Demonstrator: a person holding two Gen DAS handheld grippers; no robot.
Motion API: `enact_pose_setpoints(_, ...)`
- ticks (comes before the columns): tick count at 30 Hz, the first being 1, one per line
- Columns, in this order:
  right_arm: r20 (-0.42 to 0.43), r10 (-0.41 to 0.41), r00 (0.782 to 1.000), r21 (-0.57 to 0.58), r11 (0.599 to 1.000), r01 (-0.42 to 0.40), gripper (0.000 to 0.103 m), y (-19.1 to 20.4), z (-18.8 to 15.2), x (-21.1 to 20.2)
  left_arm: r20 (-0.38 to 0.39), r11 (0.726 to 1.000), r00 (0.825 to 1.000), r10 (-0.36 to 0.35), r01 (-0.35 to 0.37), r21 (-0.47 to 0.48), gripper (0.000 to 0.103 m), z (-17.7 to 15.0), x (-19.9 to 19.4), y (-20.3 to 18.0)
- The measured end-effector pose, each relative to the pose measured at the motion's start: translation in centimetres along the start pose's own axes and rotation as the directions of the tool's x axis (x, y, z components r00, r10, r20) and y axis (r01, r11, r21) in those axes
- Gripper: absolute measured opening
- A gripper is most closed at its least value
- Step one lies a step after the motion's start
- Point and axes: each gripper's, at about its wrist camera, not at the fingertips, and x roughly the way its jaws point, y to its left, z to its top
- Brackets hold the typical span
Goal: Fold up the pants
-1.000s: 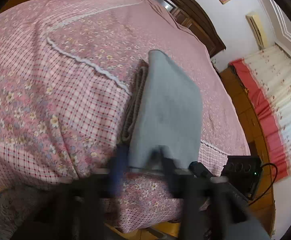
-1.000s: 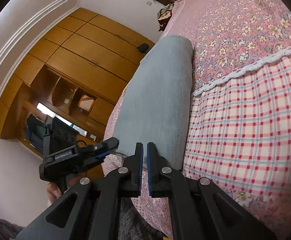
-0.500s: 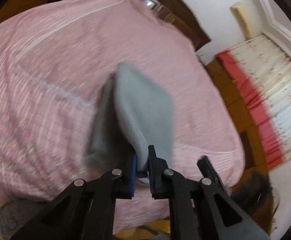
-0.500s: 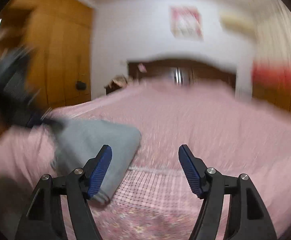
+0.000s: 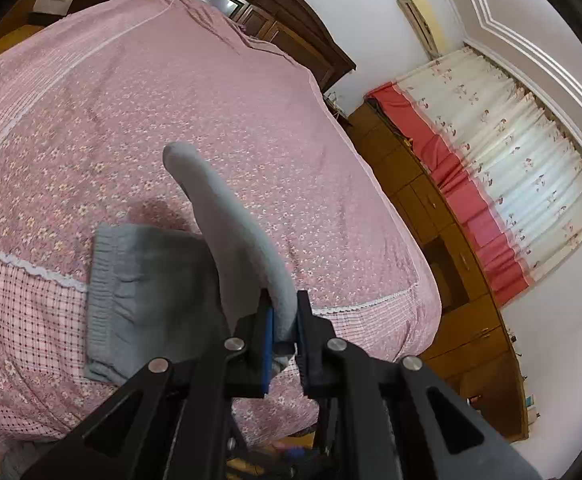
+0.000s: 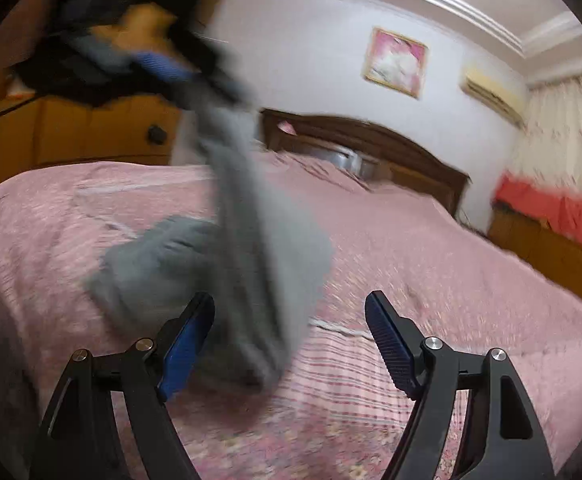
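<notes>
The left tool (image 5: pixel 282 330), its blue-padded jaws clenched on one end of a pair of soft grey knit pants (image 5: pixel 227 232), holds that end raised above a wide bed under a pink floral and checked cotton bedspread (image 5: pixel 211 92). From the clamped end the cloth runs forward and away from the tool as a long narrow arch, its far tip drooping toward the middle of the bed, while the gathered elastic waistband (image 5: pixel 103 280) and the rest of the garment lie flat on the bedspread just to the left of the jaws, near the foot of the bed. The right tool (image 6: pixel 289 340) stands released with nothing between its pads, its jaws having just been opening; in its blurred view the hanging grey cloth falls just ahead of it, nearer its left finger (image 6: pixel 187 344). The long axis of the lifted portion points up the bed toward the dark wooden headboard (image 5: pixel 283 28), so the left hand appears the one placed to carry the fold, with the free right hand near enough to steady the lower layers.
</notes>
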Motion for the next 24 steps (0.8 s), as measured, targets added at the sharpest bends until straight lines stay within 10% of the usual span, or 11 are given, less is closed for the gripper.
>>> enact_pose_setpoints(3, -0.168, 0.067, 0.984, 0.196, 0.980, -0.033, 0.076, -3.5, -1.7, 2.3, 0.027, 1.000, 1.000, -0.001, 0.002, -0.019, 0.010, -0.5, -1.3, 1.6)
enact_pose_setpoints(7, -0.163, 0.256, 0.953, 0.514, 0.847, -0.139, 0.076, -7.3, -4.1, 3.4, 0.021, 0.998, 0.998, 0.059, -0.058, -0.036, 0.010, -1.8, -1.2, 4.0)
enact_pose_setpoints(24, -0.181, 0.220, 0.959, 0.267, 0.949, -0.167, 0.078, -4.7, -4.7, 0.5, 0.084, 0.974, 0.970, 0.228, -0.226, -0.031, 0.010, -7.5, 1.2, 9.4)
